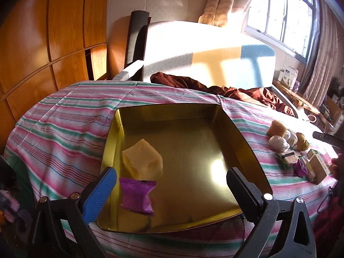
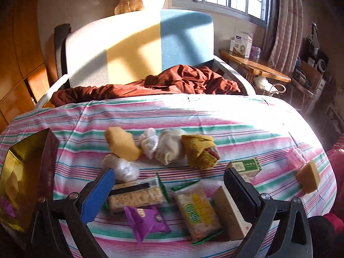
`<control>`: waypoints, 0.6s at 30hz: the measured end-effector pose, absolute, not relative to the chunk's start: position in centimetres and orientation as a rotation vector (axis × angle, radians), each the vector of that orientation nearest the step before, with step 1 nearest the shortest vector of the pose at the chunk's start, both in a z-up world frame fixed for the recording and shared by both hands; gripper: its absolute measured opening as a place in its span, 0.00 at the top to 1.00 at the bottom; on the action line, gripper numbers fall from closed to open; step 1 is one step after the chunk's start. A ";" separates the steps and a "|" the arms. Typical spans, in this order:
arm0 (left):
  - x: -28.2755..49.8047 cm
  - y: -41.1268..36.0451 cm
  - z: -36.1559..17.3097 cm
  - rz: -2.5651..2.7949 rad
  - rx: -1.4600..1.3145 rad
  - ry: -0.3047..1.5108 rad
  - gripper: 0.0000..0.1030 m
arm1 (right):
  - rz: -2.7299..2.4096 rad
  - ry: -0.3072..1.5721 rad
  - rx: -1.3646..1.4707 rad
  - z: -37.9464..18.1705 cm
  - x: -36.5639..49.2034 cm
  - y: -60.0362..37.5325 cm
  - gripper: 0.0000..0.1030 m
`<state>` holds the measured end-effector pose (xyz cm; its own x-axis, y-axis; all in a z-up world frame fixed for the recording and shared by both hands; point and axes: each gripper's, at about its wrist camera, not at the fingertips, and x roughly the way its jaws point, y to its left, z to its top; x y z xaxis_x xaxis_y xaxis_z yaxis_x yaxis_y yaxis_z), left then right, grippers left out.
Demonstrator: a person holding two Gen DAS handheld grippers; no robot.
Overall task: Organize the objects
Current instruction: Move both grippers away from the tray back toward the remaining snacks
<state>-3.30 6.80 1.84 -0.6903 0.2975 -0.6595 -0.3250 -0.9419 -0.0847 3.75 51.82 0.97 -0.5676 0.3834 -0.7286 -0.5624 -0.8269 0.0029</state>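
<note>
Your left gripper [image 1: 172,185] hangs wide open and empty over the gold metal tin [image 1: 249,150], where a purple foil packet [image 1: 137,195] and yellow sponge block [image 1: 143,158] already lie. Your right gripper [image 2: 169,185], also released, hovers above crowded snack packets [image 2: 197,212]; closing carelessly could pinch two together.

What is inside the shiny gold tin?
Inside the gold tin lie a yellow sponge block and a purple packet. The near edge is partly hidden by the open gripper's fingers.
</note>
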 end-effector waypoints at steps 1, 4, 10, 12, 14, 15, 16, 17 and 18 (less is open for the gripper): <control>-3.3 7.7 2.0 2.591 -1.002 0.062 0.00 | 2.324 0.360 -1.000 0.7 4.5 53.4 0.00; -3.1 10.8 2.5 2.510 -0.995 0.097 0.00 | 2.218 0.581 -0.952 -0.7 6.7 57.5 0.00; -2.5 18.1 3.1 2.348 -0.984 0.179 0.00 | 2.170 0.856 -0.914 -1.6 8.3 59.9 0.00; -2.6 20.6 3.1 2.304 -1.003 0.204 0.00 | 2.180 0.871 -0.929 -1.7 8.1 59.6 0.00; -2.9 22.9 3.1 2.257 -1.030 0.202 0.00 | 2.198 0.862 -0.929 -1.6 8.0 59.4 0.00; -3.1 24.1 3.1 2.238 -1.042 0.205 0.00 | 2.208 0.866 -0.926 -1.5 8.0 59.3 0.00; -3.3 25.3 2.9 2.219 -1.057 0.211 0.00 | 2.215 0.870 -0.925 -1.5 7.9 59.3 0.00; -3.6 26.4 2.8 2.197 -1.068 0.211 0.00 | 2.221 0.875 -0.923 -1.5 8.0 59.3 0.00; -3.8 27.3 2.6 2.180 -1.082 0.207 0.00 | 2.227 0.882 -0.921 -1.5 8.0 59.4 0.00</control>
<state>-3.84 27.32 2.60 -0.4189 0.5084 -0.7523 -0.6408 -0.7526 -0.1518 8.02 59.38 -1.46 -0.6021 0.2455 -0.7597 -0.6990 -0.6220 0.3530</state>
